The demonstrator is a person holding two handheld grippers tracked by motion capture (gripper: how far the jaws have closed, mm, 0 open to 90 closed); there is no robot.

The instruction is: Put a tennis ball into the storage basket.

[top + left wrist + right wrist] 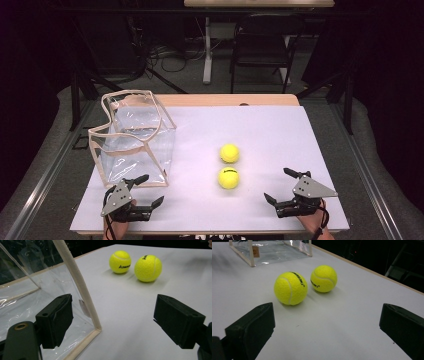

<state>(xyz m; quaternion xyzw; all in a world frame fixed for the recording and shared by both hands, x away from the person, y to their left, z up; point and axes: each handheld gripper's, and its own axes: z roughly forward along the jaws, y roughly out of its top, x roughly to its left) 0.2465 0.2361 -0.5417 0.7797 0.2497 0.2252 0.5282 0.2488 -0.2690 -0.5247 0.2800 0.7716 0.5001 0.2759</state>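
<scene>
Two yellow tennis balls lie side by side mid-table: the nearer ball (228, 178) (148, 268) (290, 288) and the farther ball (229, 153) (120, 261) (323, 278). A clear plastic bag with beige trim (134, 140) (75, 282) (252, 251) stands open at the left. My left gripper (145, 189) (113, 322) is open at the near left, just in front of the bag's corner, with nothing between its jaws. My right gripper (280, 185) (327, 327) is open at the near right, facing the balls from a short distance, empty.
A white table (280, 130) has a wooden strip along its far edge. Behind it stand a black folding chair (262, 45) and another table's leg (207, 50). Cables lie on the floor.
</scene>
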